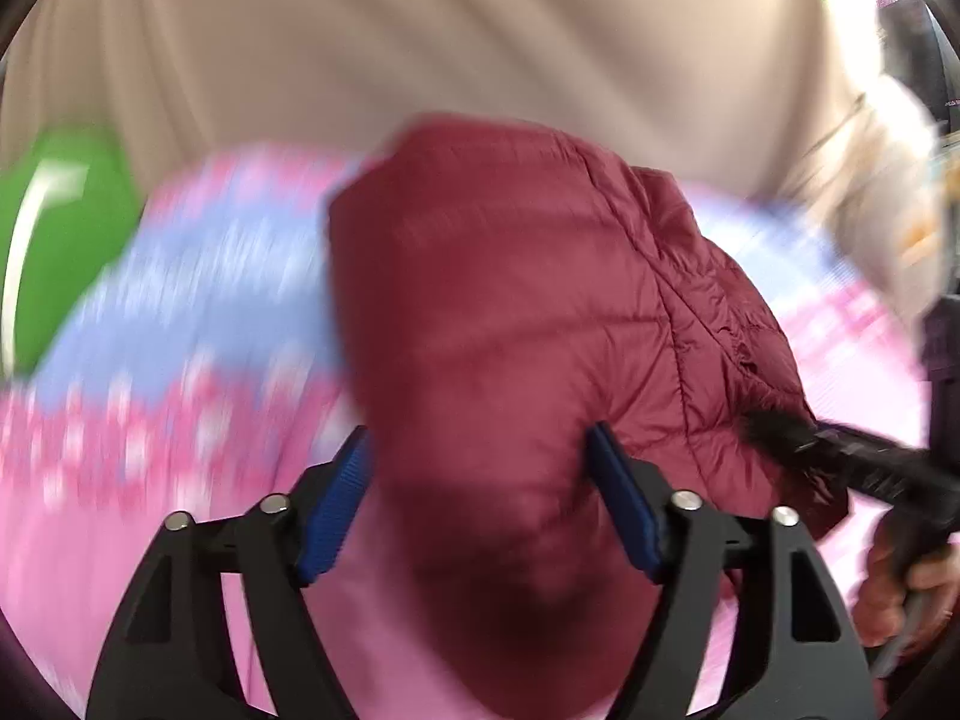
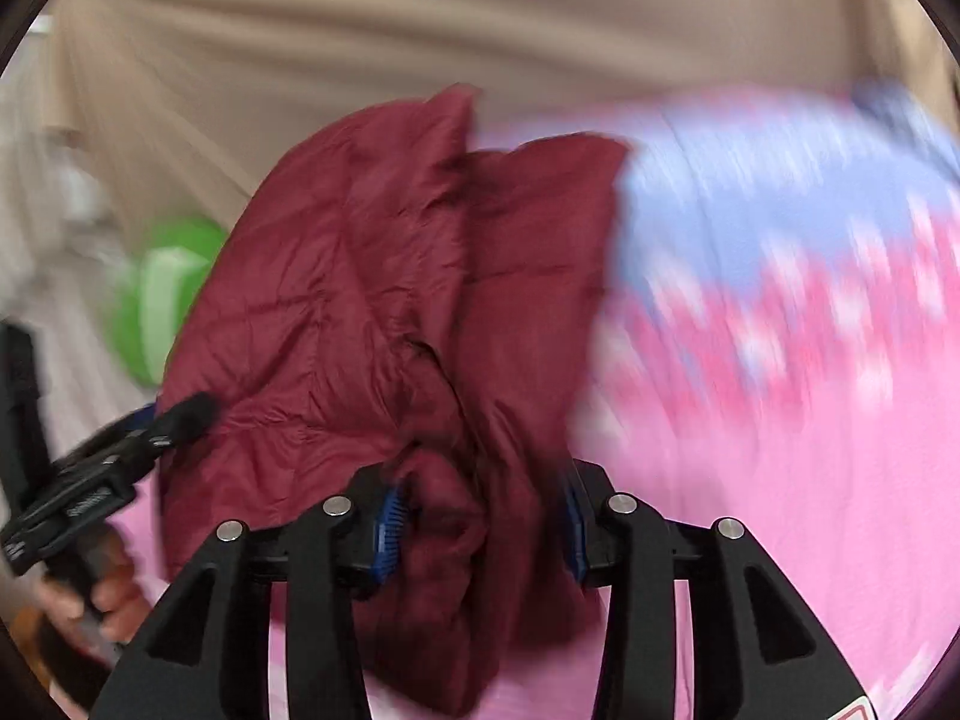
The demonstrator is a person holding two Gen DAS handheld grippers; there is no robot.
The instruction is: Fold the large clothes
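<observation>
The dark red puffer jacket (image 1: pixel 510 312) hangs between the two grippers above a pink and blue patterned bedspread (image 1: pixel 180 312). The left gripper (image 1: pixel 480 504) has its blue-padded fingers (image 1: pixel 333 504) spread fairly wide, with a fold of jacket filling the gap between them; whether it truly pinches the fabric I cannot tell. The right gripper (image 2: pixel 483 534) is clenched on a bunched wad of the jacket (image 2: pixel 372 300). Beyond the fingers hangs a beige curtain (image 2: pixel 480 30), and a blurred green thing (image 1: pixel 66 240) sits to the left

- The patterned pink-and-blue bedspread (image 1: pixel 180 312) is smeared by motion blur.
- A green object (image 2: pixel 174 294) is too blurred to identify.
- The maroon jacket's (image 1: pixel 510 312) lower end runs past the bottom edge.
</observation>
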